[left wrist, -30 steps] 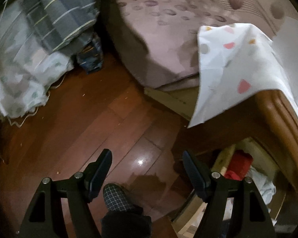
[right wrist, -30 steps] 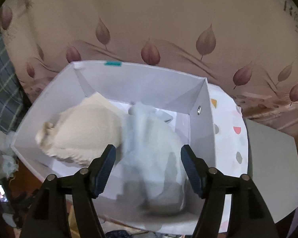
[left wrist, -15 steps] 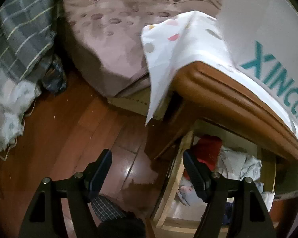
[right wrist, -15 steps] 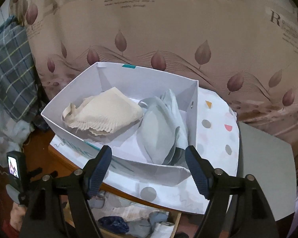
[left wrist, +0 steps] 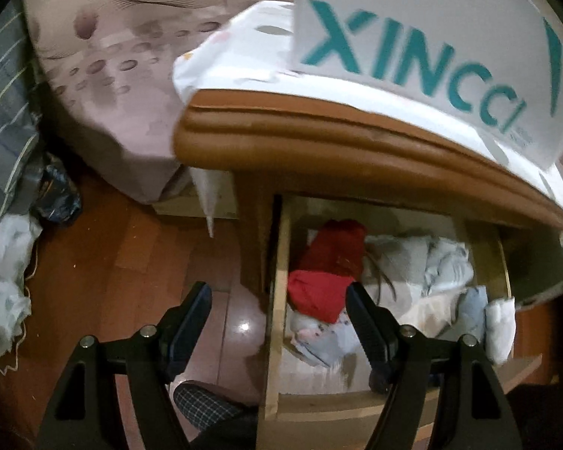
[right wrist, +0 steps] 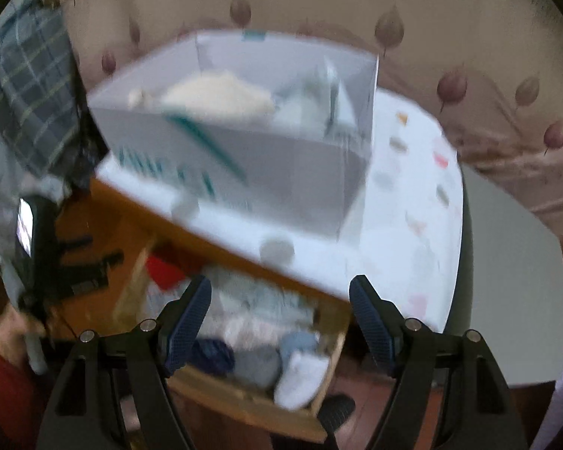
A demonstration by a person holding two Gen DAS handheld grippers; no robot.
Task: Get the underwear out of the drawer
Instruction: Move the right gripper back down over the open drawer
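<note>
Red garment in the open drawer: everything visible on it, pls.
The crumpled red fabric garment lies bunched in the left end of the open light-wood drawer, against its side wall, partly under the brown tabletop edge. It looks like soft knit, in two lumps, resting on pale blue and white clothes. Nothing grips it; the left claw hangs open above it.

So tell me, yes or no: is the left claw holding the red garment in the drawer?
No, the left claw stands open and empty above the drawer, with the red garment lying loose inside.
</note>
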